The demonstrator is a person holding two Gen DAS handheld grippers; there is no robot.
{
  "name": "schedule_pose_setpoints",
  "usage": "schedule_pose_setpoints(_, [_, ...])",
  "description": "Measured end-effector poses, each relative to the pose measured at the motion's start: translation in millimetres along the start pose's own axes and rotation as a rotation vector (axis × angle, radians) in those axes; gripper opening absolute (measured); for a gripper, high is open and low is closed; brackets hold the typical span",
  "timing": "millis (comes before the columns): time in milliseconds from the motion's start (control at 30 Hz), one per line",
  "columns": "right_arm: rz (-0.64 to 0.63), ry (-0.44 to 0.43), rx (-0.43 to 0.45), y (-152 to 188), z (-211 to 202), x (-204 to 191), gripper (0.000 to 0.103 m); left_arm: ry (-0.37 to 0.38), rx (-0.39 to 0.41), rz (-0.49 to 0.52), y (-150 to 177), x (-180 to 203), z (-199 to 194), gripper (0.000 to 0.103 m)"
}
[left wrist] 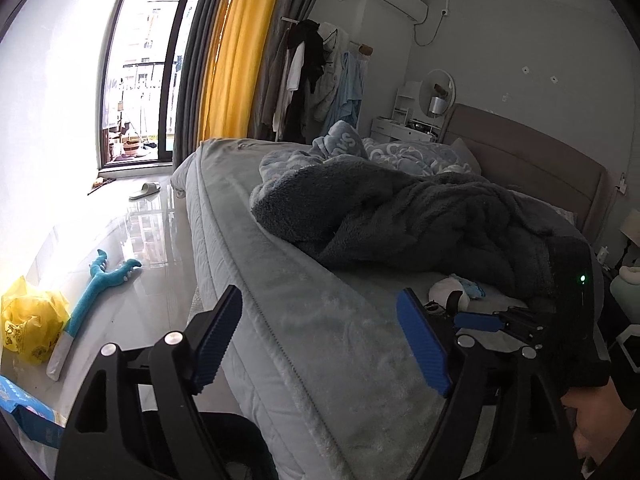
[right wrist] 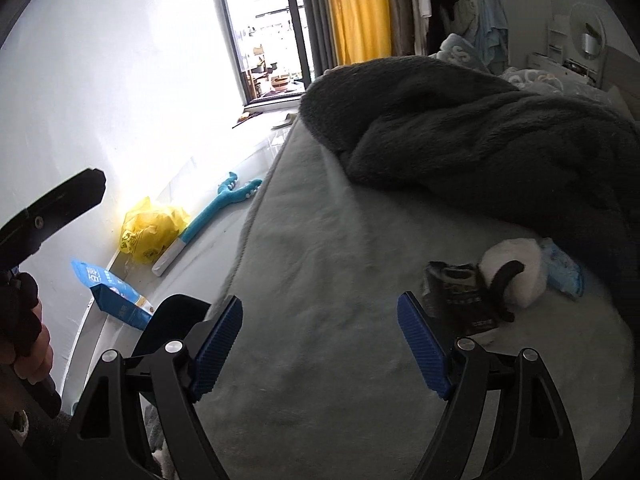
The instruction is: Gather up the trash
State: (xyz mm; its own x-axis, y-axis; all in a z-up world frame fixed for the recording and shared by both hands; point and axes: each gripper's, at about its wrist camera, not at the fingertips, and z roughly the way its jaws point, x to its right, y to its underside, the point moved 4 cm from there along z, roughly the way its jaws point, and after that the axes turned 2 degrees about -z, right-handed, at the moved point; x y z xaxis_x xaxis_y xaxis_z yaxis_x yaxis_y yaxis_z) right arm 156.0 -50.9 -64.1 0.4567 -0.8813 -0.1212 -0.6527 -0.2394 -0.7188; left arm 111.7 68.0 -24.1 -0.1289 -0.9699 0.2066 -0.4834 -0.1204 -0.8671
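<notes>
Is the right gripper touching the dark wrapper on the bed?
Apart. In the right wrist view the right gripper is open, and bare bed shows between its fingers and the dark wrapper.

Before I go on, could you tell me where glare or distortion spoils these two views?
Left wrist view: the window is blown out, whiting the wall, and the floor mirrors it. Right wrist view: the same glare washes the wall above the yellow bag; fisheye curves the bed edge.

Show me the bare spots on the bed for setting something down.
Free: the grey bedcover between the bed's floor-side edge and the dark blanket, ahead of the right tongs. Crowded: by the black wrapper, white plush and blue packet.
</notes>
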Motion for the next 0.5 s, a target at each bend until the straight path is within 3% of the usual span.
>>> schedule_pose_setpoints(133, [0.049,0.034,0.024,-6,-7,33,0.081,0.012,-0.012,0.013,-2,9,16,0.084])
schedule_pose_setpoints(500, [0.124,0.06,-0.006,-15,5,82,0.06,0.086,-0.07,0.056,2,29,59,0.088])
